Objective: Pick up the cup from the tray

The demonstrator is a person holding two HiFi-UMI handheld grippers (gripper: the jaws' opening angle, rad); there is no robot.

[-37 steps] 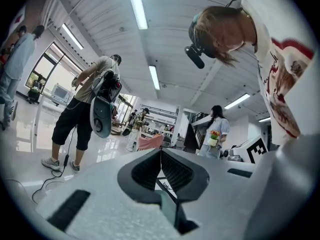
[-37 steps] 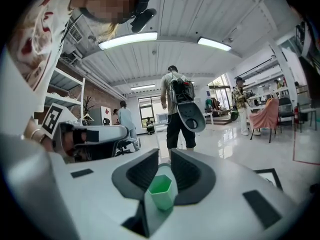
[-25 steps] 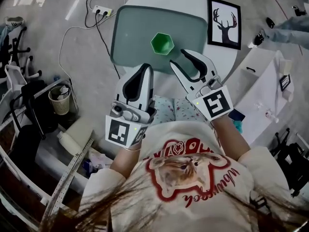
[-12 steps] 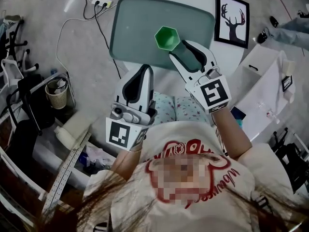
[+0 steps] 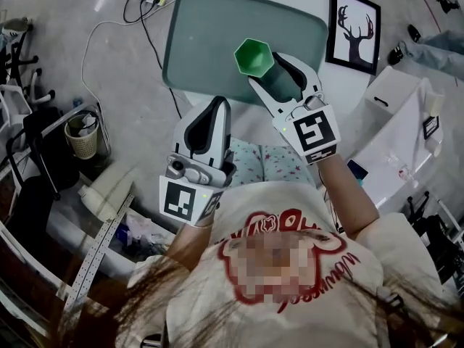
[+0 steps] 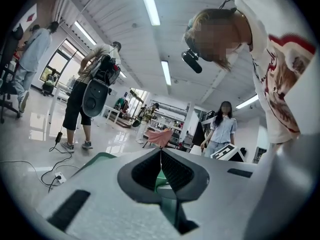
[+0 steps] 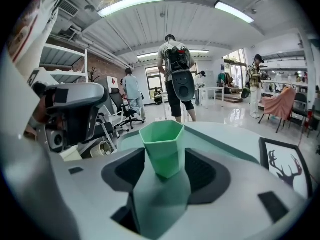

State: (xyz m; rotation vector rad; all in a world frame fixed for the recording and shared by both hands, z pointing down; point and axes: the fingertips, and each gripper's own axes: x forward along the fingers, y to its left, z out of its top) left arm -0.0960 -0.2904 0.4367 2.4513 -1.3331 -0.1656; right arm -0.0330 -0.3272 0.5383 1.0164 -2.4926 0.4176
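Right gripper (image 5: 271,69) lowered onto green cup (image 5: 253,56), upright on tray (image 5: 210,27), jaws just widened astride it (pads not yet pressing): approach step, squeeze squarely next; left gripper (image 5: 216,101) closed, idle.

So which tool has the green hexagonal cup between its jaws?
The right tool: its jaws have just been opening and stand apart around the green hexagonal cup on the grey-green tray. The left tool is shut, short of the tray.

shirt (image 5: 362,267): white, red print | left hand-held gripper (image 5: 216,106), right hand-held gripper (image 5: 272,69): grey-white, black pads
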